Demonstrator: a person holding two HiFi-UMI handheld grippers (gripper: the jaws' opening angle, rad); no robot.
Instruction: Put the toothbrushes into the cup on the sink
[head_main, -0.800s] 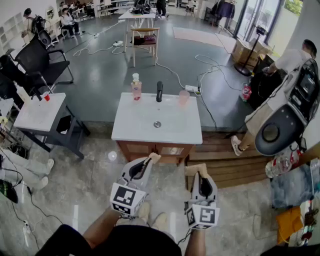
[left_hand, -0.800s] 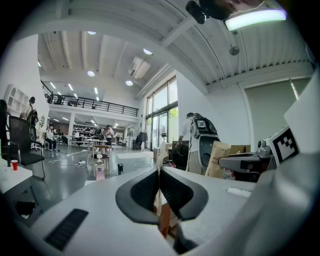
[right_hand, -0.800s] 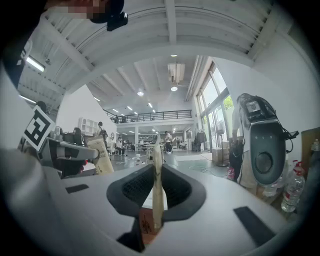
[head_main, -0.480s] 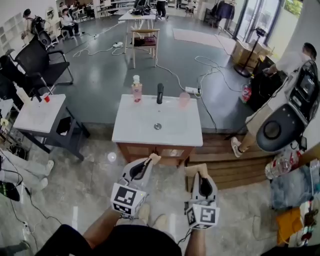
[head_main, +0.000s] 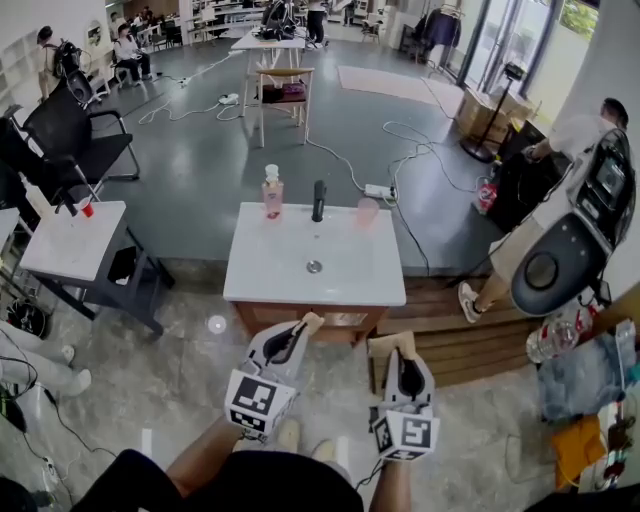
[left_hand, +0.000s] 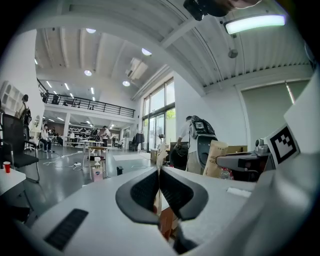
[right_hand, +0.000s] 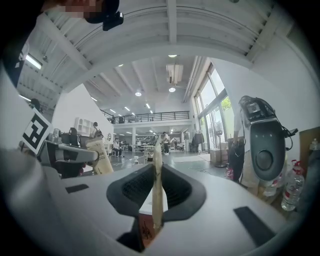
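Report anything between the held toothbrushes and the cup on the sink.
Nothing visible does. The cup stands at the back right of the sink; the faucet and pump bottle stand to its left, off the path.

1 pink pump bottle (head_main: 272, 192) stands upright, 1 black faucet (head_main: 318, 200) just to its right. At left, 1 white side table (head_main: 62, 246) carries 1 small red cup (head_main: 88, 209); 1 black chair (head_main: 72, 126) stands behind it.

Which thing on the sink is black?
The tap, standing in the middle; the bottle on its left and the cup on its right are pink.
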